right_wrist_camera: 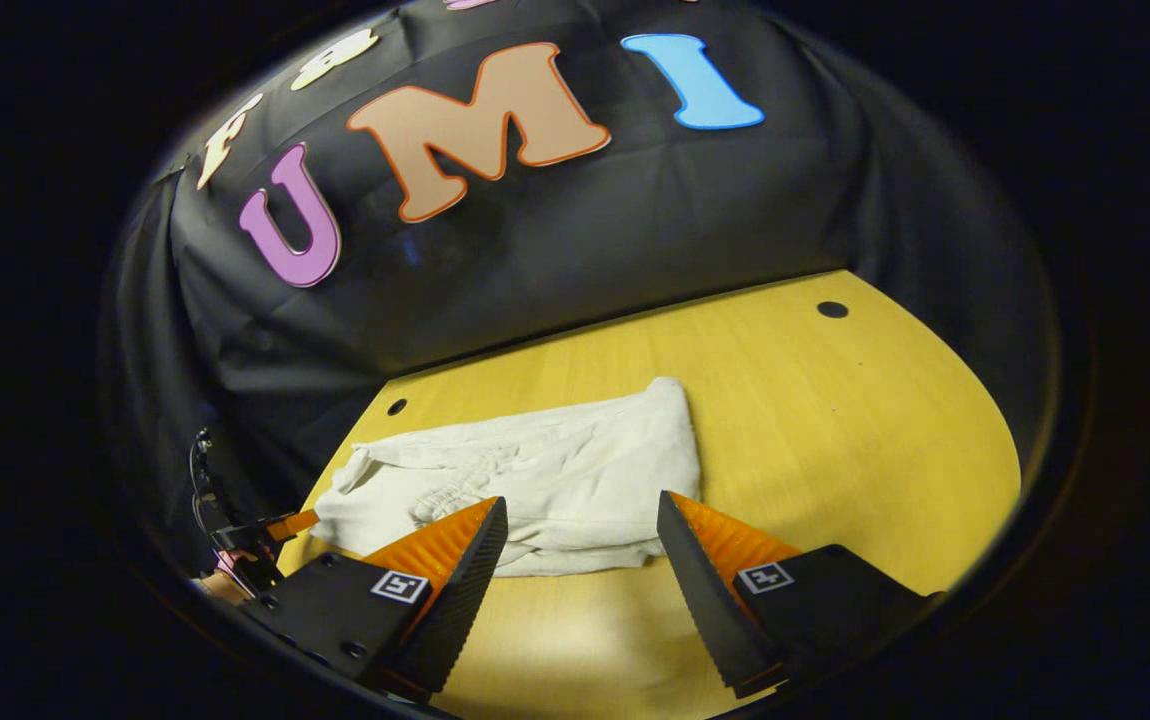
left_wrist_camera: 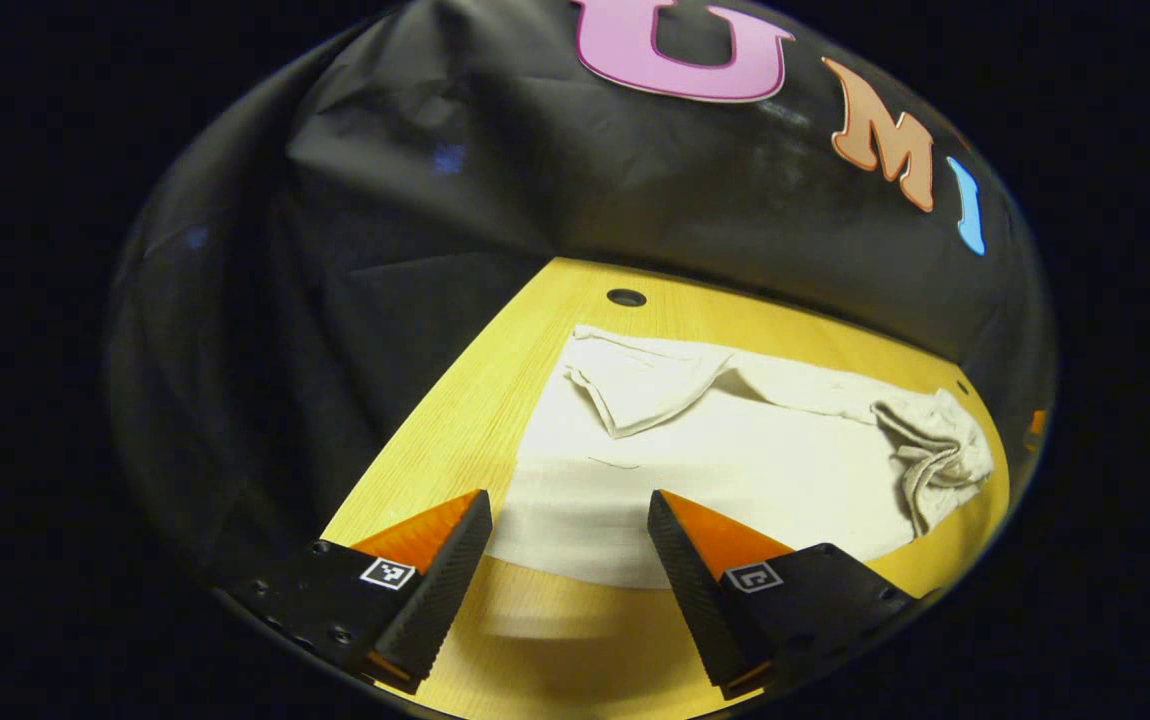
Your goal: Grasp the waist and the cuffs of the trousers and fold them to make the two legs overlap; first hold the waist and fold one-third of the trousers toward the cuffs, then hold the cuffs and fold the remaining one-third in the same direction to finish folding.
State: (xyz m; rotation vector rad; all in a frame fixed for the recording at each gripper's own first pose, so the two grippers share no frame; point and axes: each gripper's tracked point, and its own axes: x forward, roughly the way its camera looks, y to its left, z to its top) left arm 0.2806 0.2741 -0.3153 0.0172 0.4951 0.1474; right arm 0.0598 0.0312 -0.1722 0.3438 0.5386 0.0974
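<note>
The white trousers (left_wrist_camera: 735, 460) lie flat on the wooden table (left_wrist_camera: 475, 410), with one corner flapped over at the far left and a crumpled bunch at the right end. My left gripper (left_wrist_camera: 567, 505) hovers open just above their near edge, nothing between its fingers. In the right gripper view the trousers (right_wrist_camera: 555, 470) stretch leftward, wrinkled in the middle, with a smooth folded end at the right. My right gripper (right_wrist_camera: 580, 505) stands open over their near edge, holding nothing. The left gripper (right_wrist_camera: 260, 535) shows small at the trousers' far left end.
The table (right_wrist_camera: 835, 420) has bare wood to the right of the trousers. Small round holes (right_wrist_camera: 832, 309) (left_wrist_camera: 626, 297) sit near its back edge. The black booth cloth closes in the back and both sides.
</note>
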